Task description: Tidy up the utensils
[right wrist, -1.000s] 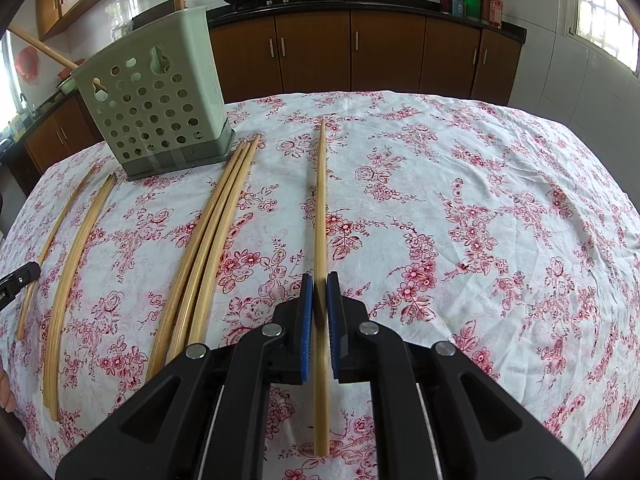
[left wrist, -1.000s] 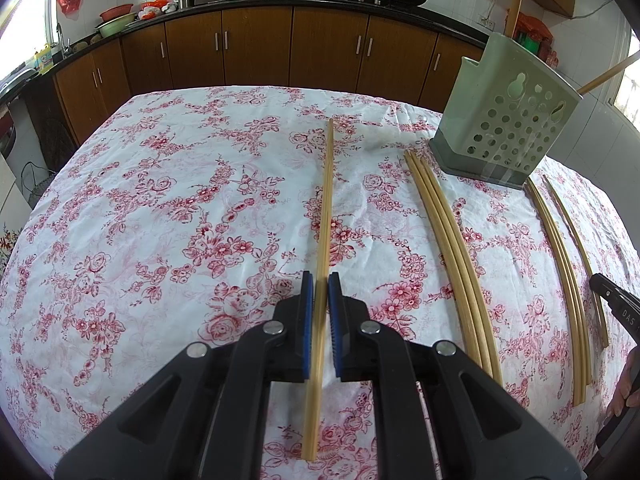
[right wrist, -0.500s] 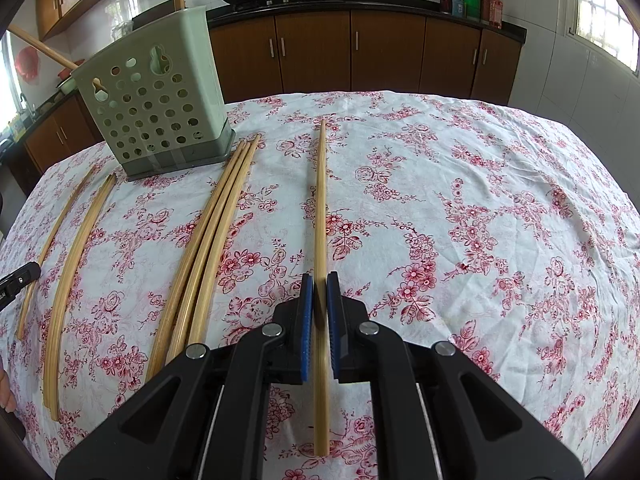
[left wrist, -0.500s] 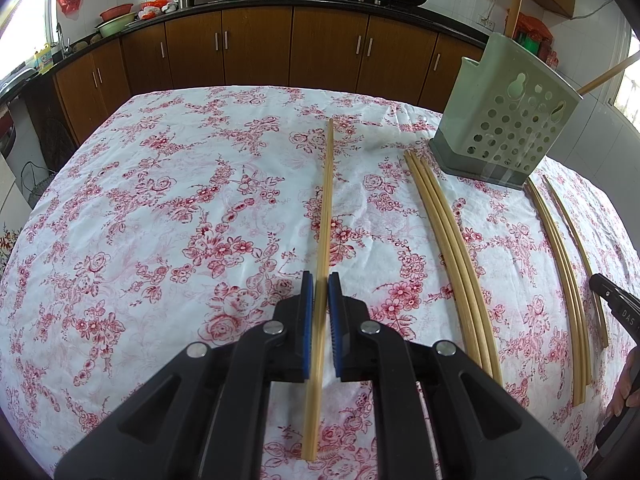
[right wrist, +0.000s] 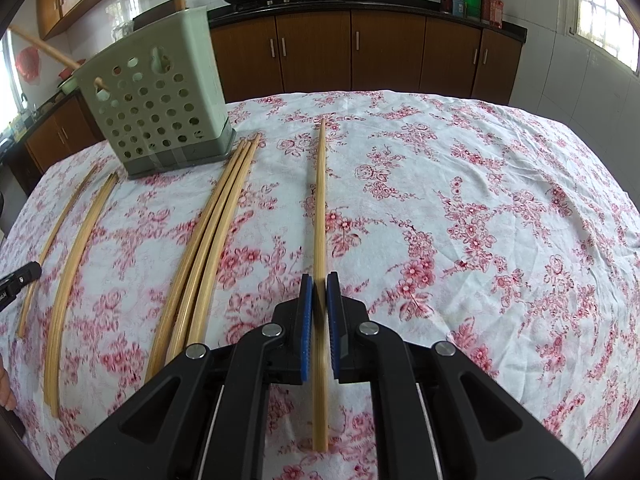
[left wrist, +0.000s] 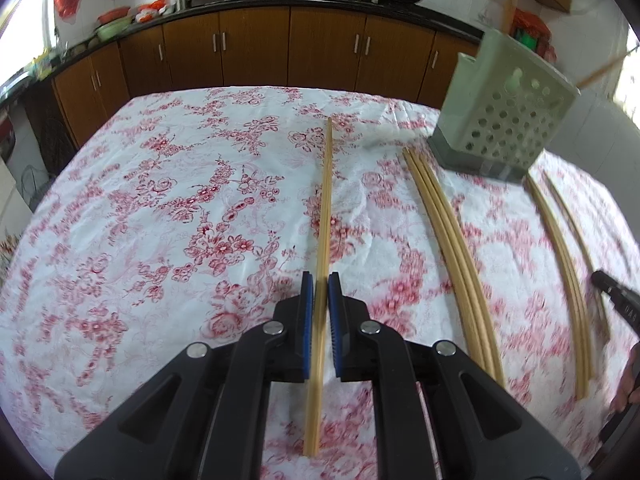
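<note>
Nothing is moving since a moment ago. The left tool [left wrist: 319, 294] is still pinching one chopstick [left wrist: 325, 200]; the right tool [right wrist: 319, 294] is pinching another chopstick [right wrist: 320, 200]. The basket [right wrist: 160, 104] is waiting ahead, so lifting is likely next.

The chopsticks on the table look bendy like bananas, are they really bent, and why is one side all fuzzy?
Right wrist view: the chopstick bundle curves only because the fisheye lens bows things off-centre; the chopstick between the fingers looks straight. Left wrist view: the right side, near the holder, is smeared by blur.
</note>
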Action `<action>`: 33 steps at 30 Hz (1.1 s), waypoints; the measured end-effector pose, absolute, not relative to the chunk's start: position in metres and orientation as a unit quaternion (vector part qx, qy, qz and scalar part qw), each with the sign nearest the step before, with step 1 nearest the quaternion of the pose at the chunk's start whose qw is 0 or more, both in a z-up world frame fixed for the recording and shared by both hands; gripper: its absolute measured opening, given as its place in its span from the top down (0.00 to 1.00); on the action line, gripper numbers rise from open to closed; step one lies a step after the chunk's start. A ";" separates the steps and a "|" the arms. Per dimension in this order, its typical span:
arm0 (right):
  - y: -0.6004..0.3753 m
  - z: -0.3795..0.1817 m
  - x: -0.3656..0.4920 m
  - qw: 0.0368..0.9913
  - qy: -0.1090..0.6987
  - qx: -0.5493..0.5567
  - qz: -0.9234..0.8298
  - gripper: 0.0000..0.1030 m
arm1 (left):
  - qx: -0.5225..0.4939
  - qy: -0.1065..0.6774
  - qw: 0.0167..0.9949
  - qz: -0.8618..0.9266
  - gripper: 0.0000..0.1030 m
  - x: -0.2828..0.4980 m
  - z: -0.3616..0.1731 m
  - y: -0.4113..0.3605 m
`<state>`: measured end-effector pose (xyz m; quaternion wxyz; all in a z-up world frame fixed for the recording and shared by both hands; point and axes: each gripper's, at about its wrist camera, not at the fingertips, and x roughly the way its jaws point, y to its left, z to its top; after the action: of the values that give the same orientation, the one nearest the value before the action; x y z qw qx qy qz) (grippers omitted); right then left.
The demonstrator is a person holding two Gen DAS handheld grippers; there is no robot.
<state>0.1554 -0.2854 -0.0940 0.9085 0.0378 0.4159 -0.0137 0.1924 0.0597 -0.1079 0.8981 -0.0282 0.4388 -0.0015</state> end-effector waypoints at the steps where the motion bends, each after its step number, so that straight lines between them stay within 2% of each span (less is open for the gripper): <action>1: -0.285 -0.094 0.153 0.908 0.416 0.038 -0.013 0.91 | -0.023 0.439 0.898 -0.001 0.89 0.189 -0.108 0.058; 10: -0.295 -0.081 0.144 0.914 0.402 0.061 -0.007 0.93 | -0.003 0.427 0.904 -0.012 0.92 0.174 -0.093 0.057; 20: -0.301 0.002 0.127 0.956 0.288 0.063 -0.009 0.93 | -0.032 0.311 0.949 -0.022 0.92 0.160 0.009 0.067; 33: -0.288 0.088 0.123 0.979 0.183 0.079 0.054 0.93 | -0.018 0.241 0.966 -0.096 0.92 0.146 0.092 0.037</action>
<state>0.1229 -0.2877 0.0880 0.9785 0.0792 0.1826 0.0536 0.1461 0.0369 0.0923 0.9655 -0.0180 0.2413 -0.0961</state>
